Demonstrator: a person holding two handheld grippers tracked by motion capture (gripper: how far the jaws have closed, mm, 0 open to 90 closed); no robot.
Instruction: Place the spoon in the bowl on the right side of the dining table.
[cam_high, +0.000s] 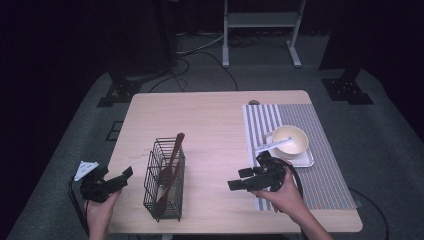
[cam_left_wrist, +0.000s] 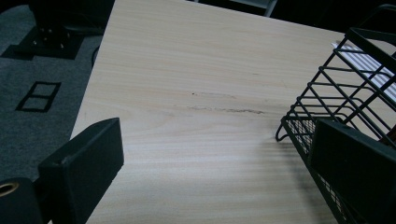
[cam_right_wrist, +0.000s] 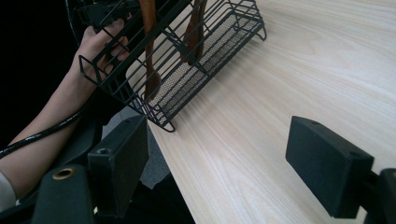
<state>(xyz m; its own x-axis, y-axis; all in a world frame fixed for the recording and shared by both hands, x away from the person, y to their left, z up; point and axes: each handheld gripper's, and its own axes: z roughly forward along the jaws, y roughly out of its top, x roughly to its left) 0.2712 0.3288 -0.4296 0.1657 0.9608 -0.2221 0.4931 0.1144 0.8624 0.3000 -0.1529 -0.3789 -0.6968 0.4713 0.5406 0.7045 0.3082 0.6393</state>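
- Near the front-left corner of the wooden table (cam_high: 210, 120) sits a black wire caddy (cam_high: 164, 180), standing upright, with a brown wooden spoon (cam_high: 172, 160) leaning in it, handle poking up and out the top toward the back.
- Looks like a second wooden utensil is in the caddy too, lower down, but I can't really make out what it is.
- Left gripper (cam_high: 125, 176) is held just off the table's left edge, near the front, pointing toward the caddy. Jaws are spread wide with nothing between them; in the left gripper view the caddy (cam_left_wrist: 336, 107) is just past the right-hand jaw, not touching as far as I can tell.
- Left hand (cam_high: 100, 210) comes up from the bottom, wrapped around the gripper body, and the grey triangle plate (cam_high: 85, 170) sits on top.
- Right gripper (cam_high: 239, 179) hovers over the front-middle of the table, pointing left at the caddy, jaws parted and empty. Right hand (cam_high: 285, 195) holds it over the front edge of the striped placemat (cam_high: 320, 165).
- Placemat lies along the right side of the table. On it there's a small tray (cam_high: 305, 161) with a cream bowl (cam_high: 290, 141), and a white spoon (cam_high: 272, 146) resting across the bowl's rim, handle sticking out to the left.
- Right gripper view shows the caddy (cam_right_wrist: 187, 70) from the side, well apart from the jaws, with the left hand (cam_right_wrist: 100, 42) behind it.
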